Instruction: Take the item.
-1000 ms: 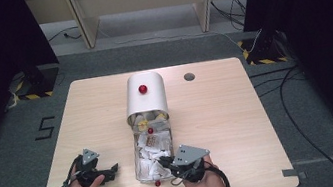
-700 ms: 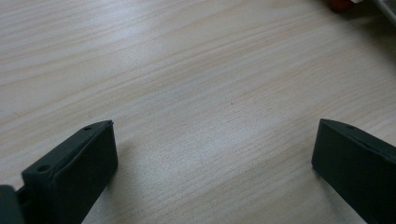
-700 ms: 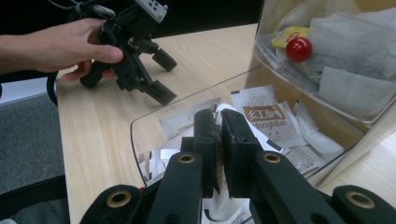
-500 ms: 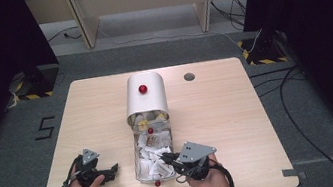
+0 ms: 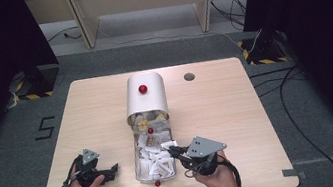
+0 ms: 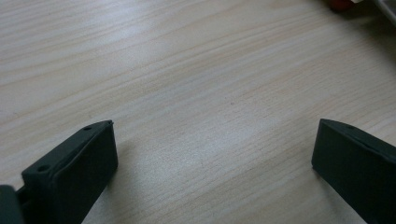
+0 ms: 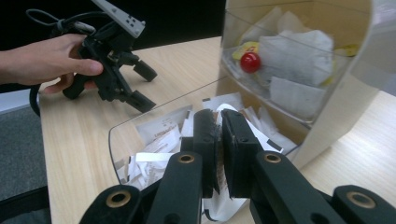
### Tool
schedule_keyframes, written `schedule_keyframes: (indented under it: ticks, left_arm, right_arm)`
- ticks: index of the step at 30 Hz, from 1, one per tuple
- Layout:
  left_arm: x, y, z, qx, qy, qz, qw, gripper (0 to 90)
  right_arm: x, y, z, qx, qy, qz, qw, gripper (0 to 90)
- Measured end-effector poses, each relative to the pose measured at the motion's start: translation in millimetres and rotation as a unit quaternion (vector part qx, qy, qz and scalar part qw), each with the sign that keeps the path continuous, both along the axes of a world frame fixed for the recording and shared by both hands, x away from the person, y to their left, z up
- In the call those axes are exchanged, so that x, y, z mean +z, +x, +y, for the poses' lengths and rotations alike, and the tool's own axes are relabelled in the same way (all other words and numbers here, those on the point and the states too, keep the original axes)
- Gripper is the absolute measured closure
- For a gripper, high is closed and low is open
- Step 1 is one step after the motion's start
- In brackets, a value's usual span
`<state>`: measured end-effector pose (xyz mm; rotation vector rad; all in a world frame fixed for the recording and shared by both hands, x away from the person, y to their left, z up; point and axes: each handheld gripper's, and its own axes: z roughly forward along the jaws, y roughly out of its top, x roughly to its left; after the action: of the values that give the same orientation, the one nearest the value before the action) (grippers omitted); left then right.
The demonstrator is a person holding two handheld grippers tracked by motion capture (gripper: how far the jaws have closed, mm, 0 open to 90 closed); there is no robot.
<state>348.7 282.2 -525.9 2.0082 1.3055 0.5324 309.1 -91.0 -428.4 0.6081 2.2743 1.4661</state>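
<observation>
A white round-topped box [image 5: 146, 101] with a red knob [image 5: 142, 88] stands mid-table. Its clear drawer [image 5: 140, 172] is pulled out toward me and holds several white paper sachets [image 5: 157, 161]. My right gripper [image 5: 171, 151] hangs over the drawer's right side. In the right gripper view its jaws [image 7: 218, 119] are pressed together on what looks like a thin white sachet [image 7: 223, 209] hanging beneath them. My left gripper [image 5: 114, 170] rests on the table left of the drawer, wide open over bare wood [image 6: 215, 154]. It shows again far off in the right gripper view [image 7: 144, 85].
More sachets and a yellow-tagged one [image 7: 250, 46] lie inside the box behind a red ball [image 7: 250, 62]. The drawer front carries a red knob [image 5: 157, 182]. A round cable hole [image 5: 189, 76] sits at the table's back right. Dark curtains flank the table.
My right gripper has lifted slightly and drifted toward the drawer's right edge, jaws still together. The left gripper has stayed put.
</observation>
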Motion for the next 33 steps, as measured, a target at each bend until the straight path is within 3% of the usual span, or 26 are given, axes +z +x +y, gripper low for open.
schedule_keyframes:
  ticks: [18,33]
  left_arm:
    - [0.0,0.0,0.0,0.0,0.0,0.0,1.0,0.0]
    - [-0.1,0.0,-0.1,0.0,-0.001,0.0,1.0,0.0]
  right_arm:
    - [9.4,7.4,-28.8,-0.042,0.012,-0.011,0.999,85.2]
    - [11.3,10.9,-42.7,-0.062,0.015,-0.014,0.9979,85.2]
